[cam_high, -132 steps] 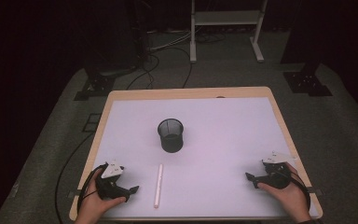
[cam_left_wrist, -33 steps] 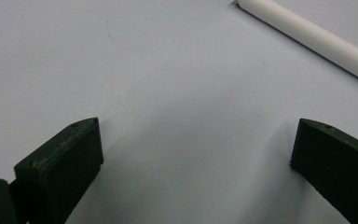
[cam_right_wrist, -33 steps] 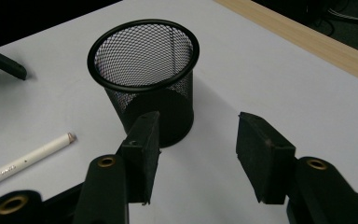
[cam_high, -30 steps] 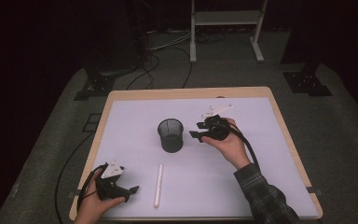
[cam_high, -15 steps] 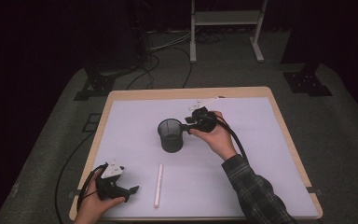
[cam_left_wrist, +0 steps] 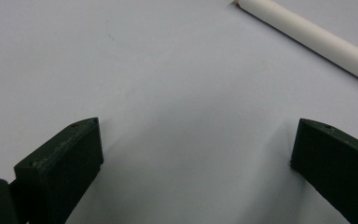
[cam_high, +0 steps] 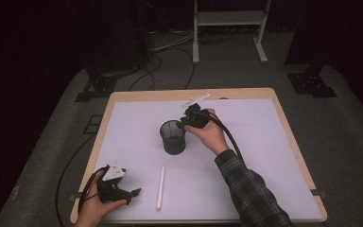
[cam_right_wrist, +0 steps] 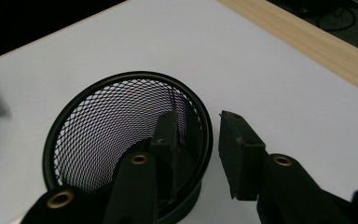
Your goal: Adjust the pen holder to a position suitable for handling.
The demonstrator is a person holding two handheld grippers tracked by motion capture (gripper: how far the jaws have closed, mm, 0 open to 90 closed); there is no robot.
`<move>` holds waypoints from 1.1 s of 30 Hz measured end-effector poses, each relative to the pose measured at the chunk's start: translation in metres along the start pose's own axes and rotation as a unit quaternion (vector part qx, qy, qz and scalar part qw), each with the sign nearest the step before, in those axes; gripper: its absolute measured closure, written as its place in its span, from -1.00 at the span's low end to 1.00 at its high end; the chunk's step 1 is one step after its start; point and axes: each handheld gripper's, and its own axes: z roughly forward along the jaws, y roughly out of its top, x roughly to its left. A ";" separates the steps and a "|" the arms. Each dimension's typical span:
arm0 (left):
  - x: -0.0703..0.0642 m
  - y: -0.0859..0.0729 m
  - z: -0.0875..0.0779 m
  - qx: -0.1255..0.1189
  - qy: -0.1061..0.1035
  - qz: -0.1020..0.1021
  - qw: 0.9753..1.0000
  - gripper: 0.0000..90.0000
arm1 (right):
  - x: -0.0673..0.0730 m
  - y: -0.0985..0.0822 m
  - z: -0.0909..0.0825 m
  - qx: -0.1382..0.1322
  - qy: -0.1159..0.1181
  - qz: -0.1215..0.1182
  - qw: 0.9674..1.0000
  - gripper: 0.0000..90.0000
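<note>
right gripper (cam_right_wrist: 193,135) straddles the mesh cup's (cam_right_wrist: 121,121) rim, jaws closing, not yet gripping.

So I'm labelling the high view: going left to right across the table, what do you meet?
Left gripper → white tube → mesh cup → right gripper, one jaw inside the cup's rim and one outside.
</note>
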 end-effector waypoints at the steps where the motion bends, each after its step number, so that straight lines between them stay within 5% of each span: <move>1: 0.000 0.000 0.000 0.000 0.000 0.000 1.000 -0.97 | 0.000 0.000 0.002 0.003 0.000 -0.001 1.000 0.51; 14: 0.000 0.000 0.000 0.000 0.000 0.001 1.000 -0.97 | -0.002 -0.001 0.019 0.027 0.006 0.011 1.000 0.67; 33: 0.000 0.000 0.000 0.000 0.000 0.000 1.000 -0.97 | 0.003 0.001 0.010 0.032 0.018 0.022 0.999 0.78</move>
